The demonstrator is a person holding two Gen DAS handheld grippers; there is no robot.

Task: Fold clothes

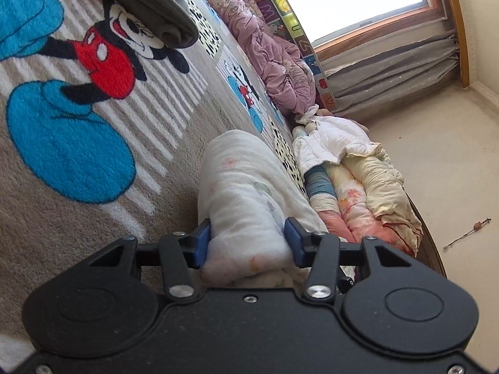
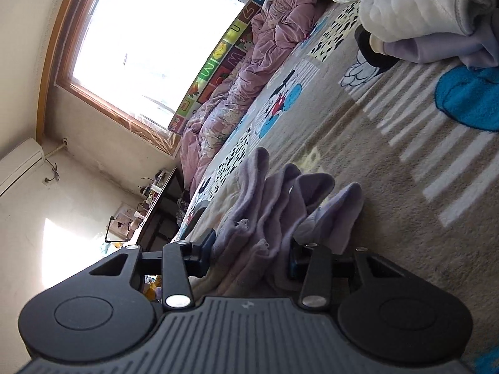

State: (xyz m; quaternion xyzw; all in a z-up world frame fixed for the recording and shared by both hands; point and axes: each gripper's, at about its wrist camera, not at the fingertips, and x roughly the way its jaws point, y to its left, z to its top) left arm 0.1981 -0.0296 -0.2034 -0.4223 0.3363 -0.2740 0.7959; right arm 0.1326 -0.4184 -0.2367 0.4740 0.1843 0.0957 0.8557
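Clamping white cloth roll (image 1: 246, 199), left claw (image 1: 248, 243); right claw (image 2: 251, 252) pinching bunched lilac garment (image 2: 280, 205).

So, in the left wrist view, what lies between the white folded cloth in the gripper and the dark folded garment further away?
Only bare cartoon blanket lies between white folded cloth and dark folded garment, in the left wrist view.

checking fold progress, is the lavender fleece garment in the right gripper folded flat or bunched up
Bunched up: the lavender fleece garment stands in loose upright pleats between the right gripper's fingers, above the striped carpet.
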